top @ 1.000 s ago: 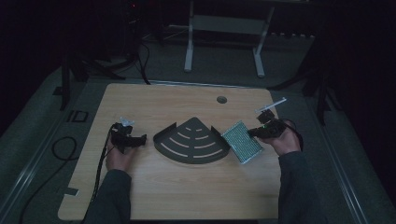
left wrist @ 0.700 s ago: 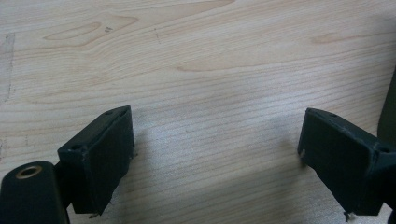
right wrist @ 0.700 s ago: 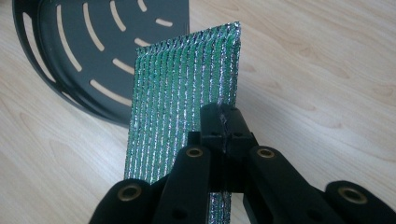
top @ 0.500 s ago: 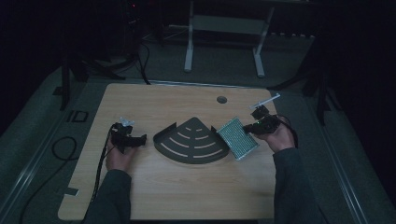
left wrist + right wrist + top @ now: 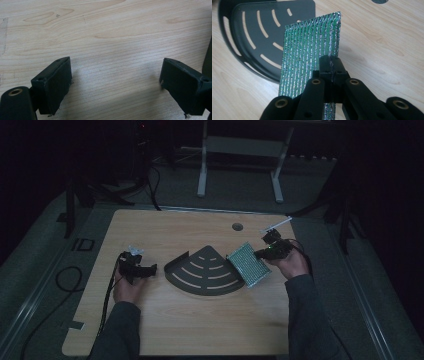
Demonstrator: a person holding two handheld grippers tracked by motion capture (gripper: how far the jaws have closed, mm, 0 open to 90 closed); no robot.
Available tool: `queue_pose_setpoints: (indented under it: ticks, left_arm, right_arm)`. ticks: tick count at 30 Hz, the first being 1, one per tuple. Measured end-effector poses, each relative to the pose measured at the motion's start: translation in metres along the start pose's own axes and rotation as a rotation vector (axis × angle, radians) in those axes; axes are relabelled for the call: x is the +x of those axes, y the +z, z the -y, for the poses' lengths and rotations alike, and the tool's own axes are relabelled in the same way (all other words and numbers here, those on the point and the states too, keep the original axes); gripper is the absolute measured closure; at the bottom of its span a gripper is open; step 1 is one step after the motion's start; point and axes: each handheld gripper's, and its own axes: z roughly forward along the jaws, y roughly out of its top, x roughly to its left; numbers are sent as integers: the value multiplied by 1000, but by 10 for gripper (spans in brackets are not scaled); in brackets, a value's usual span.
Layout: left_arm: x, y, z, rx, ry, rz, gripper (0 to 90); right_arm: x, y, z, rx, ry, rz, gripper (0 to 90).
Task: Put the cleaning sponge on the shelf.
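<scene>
High view: black slotted corner tray (image 5: 205,271) at bench (image 5: 200,330) centre; my left gripper (image 5: 136,266) well left of it, my right gripper (image 5: 267,252) just right.

Left gripper view: my jaws wide apart over bare wood.

Right gripper view: my jaws clamped on green metallic mesh pad (image 5: 312,53), its far edge overlapping the tray.

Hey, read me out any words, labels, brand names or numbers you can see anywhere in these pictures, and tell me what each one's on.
None can be read.
The green sponge held in the right gripper: no print.
The black tray: slots, no lettering.
The table: bare wood grain, no label.
The left gripper, open: no marking on its pads.
The floor plate left of the table has a dark mark, too small and dim to read.
</scene>
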Motion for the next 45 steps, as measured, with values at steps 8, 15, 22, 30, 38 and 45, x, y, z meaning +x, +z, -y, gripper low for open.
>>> queue_pose_setpoints:
  ticks: [8,15,22,30,38,45]
  left_arm:
    - [0,0,0,0,0,0,114]
    - [0,0,0,0,0,0,114]
    - [0,0,0,0,0,0,114]
    - [0,0,0,0,0,1,115]
    - [0,0,0,0,1,1,114]
    - [0,0,0,-1,1,1,115]
  right_arm:
    - [6,7,-10,0,-19,11,896]
    - [10,12,-18,-5,-29,2,896]
    - [11,17,-21,-3,-27,-11,896]
    - [16,21,-29,-10,-38,-25,896]
    - [20,27,-33,-14,-47,-29,896]
    - [23,31,-36,-12,-56,-34,896]
